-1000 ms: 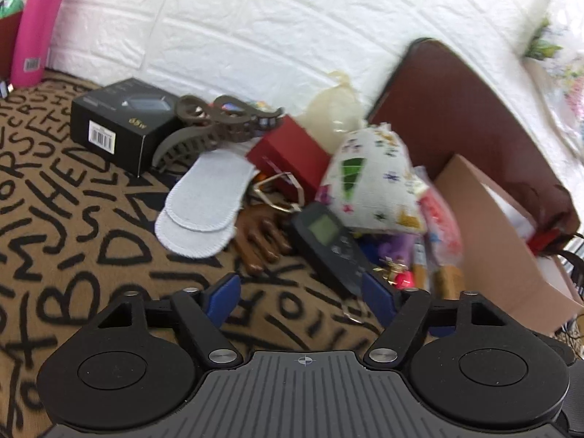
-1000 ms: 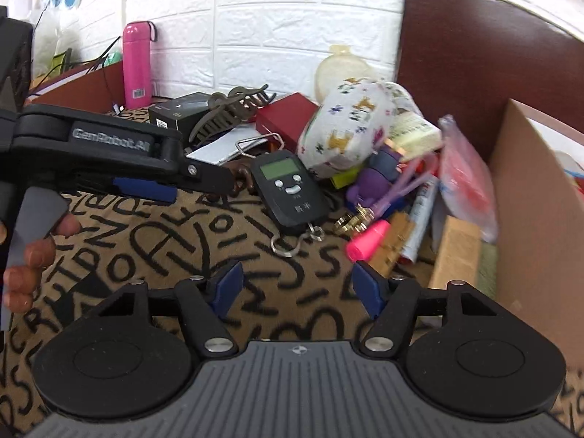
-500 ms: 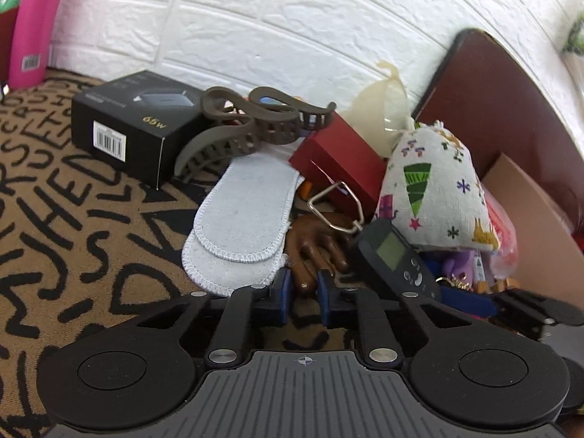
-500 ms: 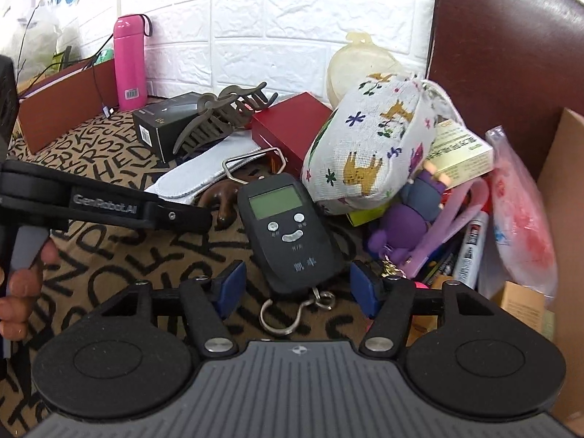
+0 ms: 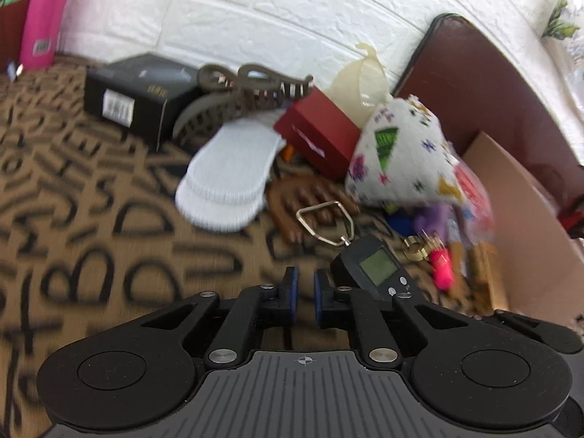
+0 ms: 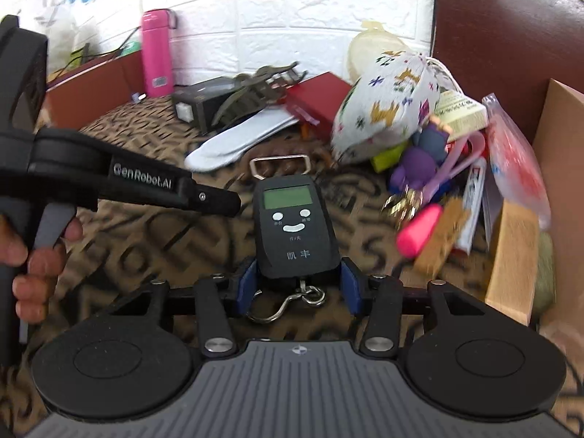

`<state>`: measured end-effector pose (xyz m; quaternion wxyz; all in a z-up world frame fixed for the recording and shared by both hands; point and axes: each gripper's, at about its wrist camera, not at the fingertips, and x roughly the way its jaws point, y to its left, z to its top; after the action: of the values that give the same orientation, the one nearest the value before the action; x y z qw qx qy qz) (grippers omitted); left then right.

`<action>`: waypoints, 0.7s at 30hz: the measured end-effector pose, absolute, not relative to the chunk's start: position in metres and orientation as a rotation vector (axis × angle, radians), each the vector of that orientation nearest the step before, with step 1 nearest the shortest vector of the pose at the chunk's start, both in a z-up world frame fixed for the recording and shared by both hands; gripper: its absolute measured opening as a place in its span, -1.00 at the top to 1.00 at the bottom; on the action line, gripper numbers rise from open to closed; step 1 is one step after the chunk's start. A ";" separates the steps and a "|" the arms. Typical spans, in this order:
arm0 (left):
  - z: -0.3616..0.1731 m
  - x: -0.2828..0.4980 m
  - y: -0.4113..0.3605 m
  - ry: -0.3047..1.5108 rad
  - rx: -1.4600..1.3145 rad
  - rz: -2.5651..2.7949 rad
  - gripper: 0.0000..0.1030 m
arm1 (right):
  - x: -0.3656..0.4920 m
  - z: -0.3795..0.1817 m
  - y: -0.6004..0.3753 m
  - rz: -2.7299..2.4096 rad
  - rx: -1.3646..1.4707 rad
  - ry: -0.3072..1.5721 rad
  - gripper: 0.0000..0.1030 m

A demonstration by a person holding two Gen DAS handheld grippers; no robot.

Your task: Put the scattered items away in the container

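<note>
We find the right gripper (image 6: 297,286) closing around the black hand scale (image 6: 294,226), whose lower end sits between its pads. The left gripper (image 5: 306,292) is clenched on nothing, just left of the scale. The cardboard box (image 6: 564,189) stands to our right; most clutter remains outside it.
</note>
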<state>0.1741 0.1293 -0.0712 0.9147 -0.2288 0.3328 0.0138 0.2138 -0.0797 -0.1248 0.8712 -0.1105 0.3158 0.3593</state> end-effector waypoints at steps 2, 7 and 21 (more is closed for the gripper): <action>-0.073 0.155 0.130 0.693 -0.511 0.015 0.93 | 0.195 -0.125 -0.089 0.775 -0.241 0.661 -0.01; -0.077 0.113 0.133 0.734 -0.633 -0.059 0.90 | 0.148 -0.123 -0.114 0.860 -0.281 0.660 -0.01; -0.061 0.094 0.090 0.760 -0.471 -0.143 -0.31 | 0.084 -0.120 -0.182 0.796 -0.245 0.669 -0.12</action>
<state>0.0943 0.0905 -0.0612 0.8992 -0.2276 0.3672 -0.0692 0.0836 -0.1819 -0.1202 0.8607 -0.1167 0.3186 0.3796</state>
